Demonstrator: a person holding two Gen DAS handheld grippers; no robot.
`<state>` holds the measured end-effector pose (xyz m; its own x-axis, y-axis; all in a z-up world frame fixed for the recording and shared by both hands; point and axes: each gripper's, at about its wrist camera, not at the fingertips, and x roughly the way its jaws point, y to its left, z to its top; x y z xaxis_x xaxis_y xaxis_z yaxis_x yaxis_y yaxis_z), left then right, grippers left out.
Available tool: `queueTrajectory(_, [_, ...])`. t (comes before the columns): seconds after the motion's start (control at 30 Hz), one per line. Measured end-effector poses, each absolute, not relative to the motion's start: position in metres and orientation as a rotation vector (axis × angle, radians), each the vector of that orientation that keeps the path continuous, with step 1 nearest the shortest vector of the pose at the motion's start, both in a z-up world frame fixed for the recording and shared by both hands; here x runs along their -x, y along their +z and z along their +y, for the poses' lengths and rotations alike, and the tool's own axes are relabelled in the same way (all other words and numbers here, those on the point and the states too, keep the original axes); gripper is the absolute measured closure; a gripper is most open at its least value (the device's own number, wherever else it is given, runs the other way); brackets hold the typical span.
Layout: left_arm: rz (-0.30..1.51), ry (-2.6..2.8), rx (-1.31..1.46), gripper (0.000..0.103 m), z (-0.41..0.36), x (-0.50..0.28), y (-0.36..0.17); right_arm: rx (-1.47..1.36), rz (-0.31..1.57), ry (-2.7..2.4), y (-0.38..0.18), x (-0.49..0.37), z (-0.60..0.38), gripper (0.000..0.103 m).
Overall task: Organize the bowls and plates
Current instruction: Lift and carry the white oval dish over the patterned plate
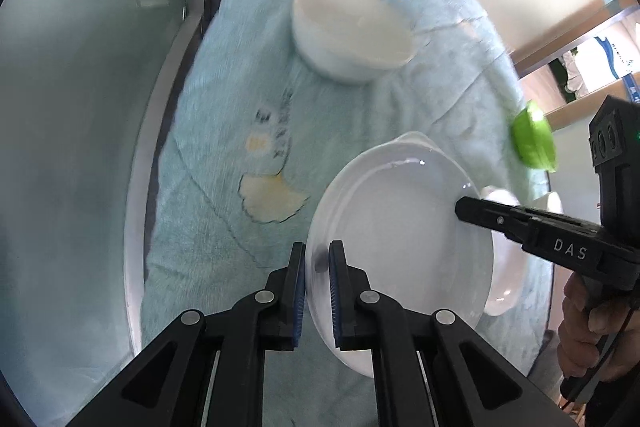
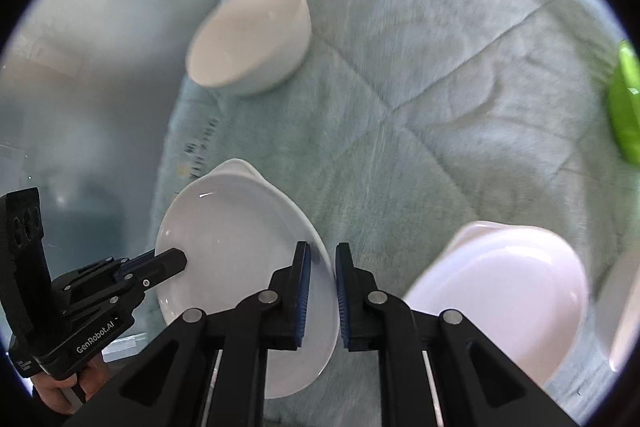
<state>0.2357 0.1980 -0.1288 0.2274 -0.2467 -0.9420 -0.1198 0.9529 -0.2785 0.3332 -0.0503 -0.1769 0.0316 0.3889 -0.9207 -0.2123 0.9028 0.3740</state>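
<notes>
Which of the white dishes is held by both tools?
The handled plate, gripped at opposite rims by the left tool and right tool; the other plate and bowl lie free.

A soft light blue blanket [image 1: 224,131] covers the round table [image 1: 134,227]. On the blanket sit a white bowl [image 1: 352,31], a green thing [image 1: 534,141] near the edge, and another white dish [image 2: 504,291].

1. The white plate [image 1: 400,239] is the landmark. The left gripper [image 1: 317,267] pinches its near rim and the right gripper [image 2: 322,267] pinches its other side, so both edges are taken.
2. Beyond the plate, bare blue blanket [image 1: 340,115] leaves open room up to the white bowl [image 1: 352,31].
3. Right of the plate, a second white dish [image 2: 500,287] blocks the way.
4. Far right sits a green thing [image 1: 534,141].
</notes>
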Motion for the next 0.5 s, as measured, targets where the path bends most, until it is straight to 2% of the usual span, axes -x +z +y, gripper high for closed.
queueTrajectory(0.27, [1.224,-0.136,0.228,0.097,0.151,-0.202,-0.015,-0.226,1.323,0.433,-0.074,-0.295,-0.094,0.093])
queueTrajectory(0.5, [1.156,-0.162,0.182,0.098,0.111,-0.162,0.058,-0.296,1.239,0.424,-0.007,-0.257,-0.138,0.093])
